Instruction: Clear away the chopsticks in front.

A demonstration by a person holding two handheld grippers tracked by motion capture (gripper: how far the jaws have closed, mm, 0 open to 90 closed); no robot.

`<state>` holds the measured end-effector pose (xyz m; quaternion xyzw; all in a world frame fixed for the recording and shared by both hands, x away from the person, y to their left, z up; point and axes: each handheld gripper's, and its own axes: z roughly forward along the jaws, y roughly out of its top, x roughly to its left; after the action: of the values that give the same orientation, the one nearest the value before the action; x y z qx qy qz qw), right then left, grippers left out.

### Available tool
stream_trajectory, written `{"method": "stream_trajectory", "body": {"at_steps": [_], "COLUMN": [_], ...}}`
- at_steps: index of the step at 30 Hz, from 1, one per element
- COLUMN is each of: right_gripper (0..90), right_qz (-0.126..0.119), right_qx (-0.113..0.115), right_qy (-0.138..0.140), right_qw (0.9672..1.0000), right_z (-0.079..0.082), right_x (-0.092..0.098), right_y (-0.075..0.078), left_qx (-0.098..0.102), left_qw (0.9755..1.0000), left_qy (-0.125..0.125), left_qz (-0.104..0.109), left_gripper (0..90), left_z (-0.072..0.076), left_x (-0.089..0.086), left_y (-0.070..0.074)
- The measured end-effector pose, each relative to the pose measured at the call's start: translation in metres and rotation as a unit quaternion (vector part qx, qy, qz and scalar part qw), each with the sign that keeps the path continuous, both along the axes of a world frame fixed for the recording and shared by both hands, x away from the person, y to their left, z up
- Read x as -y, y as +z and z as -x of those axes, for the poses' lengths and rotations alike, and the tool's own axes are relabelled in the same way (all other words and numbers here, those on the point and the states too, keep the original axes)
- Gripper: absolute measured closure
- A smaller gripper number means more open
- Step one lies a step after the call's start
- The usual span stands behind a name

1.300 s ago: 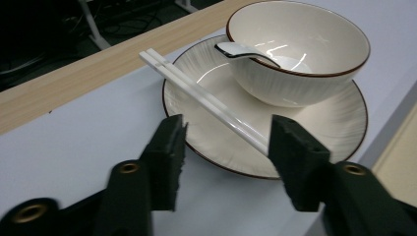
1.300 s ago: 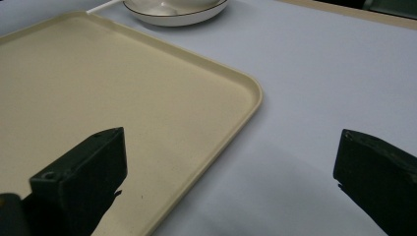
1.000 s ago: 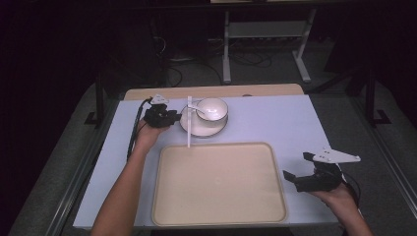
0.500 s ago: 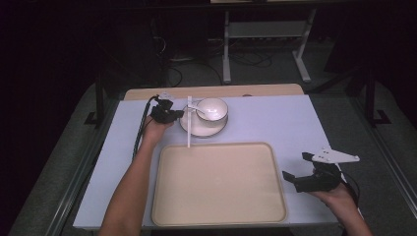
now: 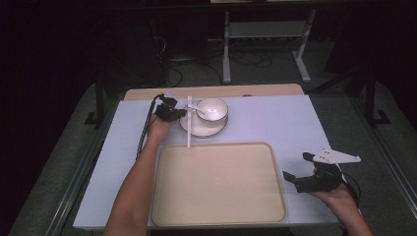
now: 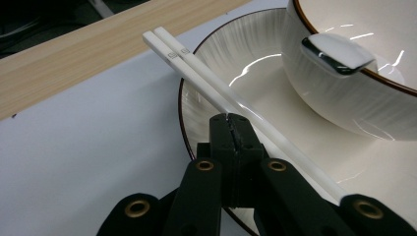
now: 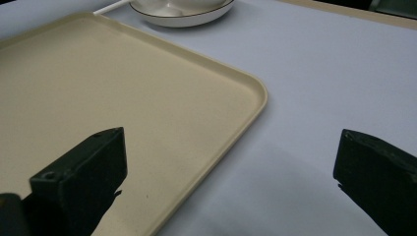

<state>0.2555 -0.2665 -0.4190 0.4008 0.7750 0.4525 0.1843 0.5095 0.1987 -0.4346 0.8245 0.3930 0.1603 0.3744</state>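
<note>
Viewing my left hand-held gripper (image 6: 231, 120): jaws fully closed, tips pinching the white chopsticks (image 6: 216, 83) lying across the plate (image 6: 275, 142) rim beside the bowl (image 6: 354, 73). My right hand-held gripper (image 7: 231, 182) sits wide open, holding nothing, at the tray (image 7: 147, 98) corner on the surface (image 7: 324, 64).

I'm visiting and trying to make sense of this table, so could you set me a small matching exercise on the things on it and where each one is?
Things:
1. bowl
2. chopsticks
3. tray
4. spoon

Places:
A. lying across the left rim of the plate
B. resting inside the bowl
C. standing on the plate
D. flat on the table, nearer the person than the plate

Right pairs: 1-C, 2-A, 3-D, 4-B
</note>
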Motion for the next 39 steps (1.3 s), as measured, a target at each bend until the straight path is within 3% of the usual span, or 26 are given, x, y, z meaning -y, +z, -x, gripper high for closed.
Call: {"method": "stream_trajectory", "body": {"at_steps": [11,30,39], "right_gripper": [0.0,0.0,0.0], "right_qz": [-0.001,-0.002,-0.002], "right_qx": [0.0,0.0,0.001], "right_qy": [0.0,0.003,0.002], "right_qw": [1.0,1.0,1.0], "right_z": [0.0,-0.001,-0.001], "right_x": [0.0,-0.001,0.0], "right_y": [0.0,0.0,0.0], "left_qx": [-0.003,-0.012,-0.019], "left_qw": [1.0,0.9989,0.999], "left_qy": [-0.006,-0.042,-0.035], "left_qz": [0.002,0.016,0.019], "left_gripper": [89.4,89.5,89.4], "left_z": [-0.003,0.0,0.004], "left_x": [0.009,0.018,0.014], "left_y": [-0.003,-0.005,0.0]}}
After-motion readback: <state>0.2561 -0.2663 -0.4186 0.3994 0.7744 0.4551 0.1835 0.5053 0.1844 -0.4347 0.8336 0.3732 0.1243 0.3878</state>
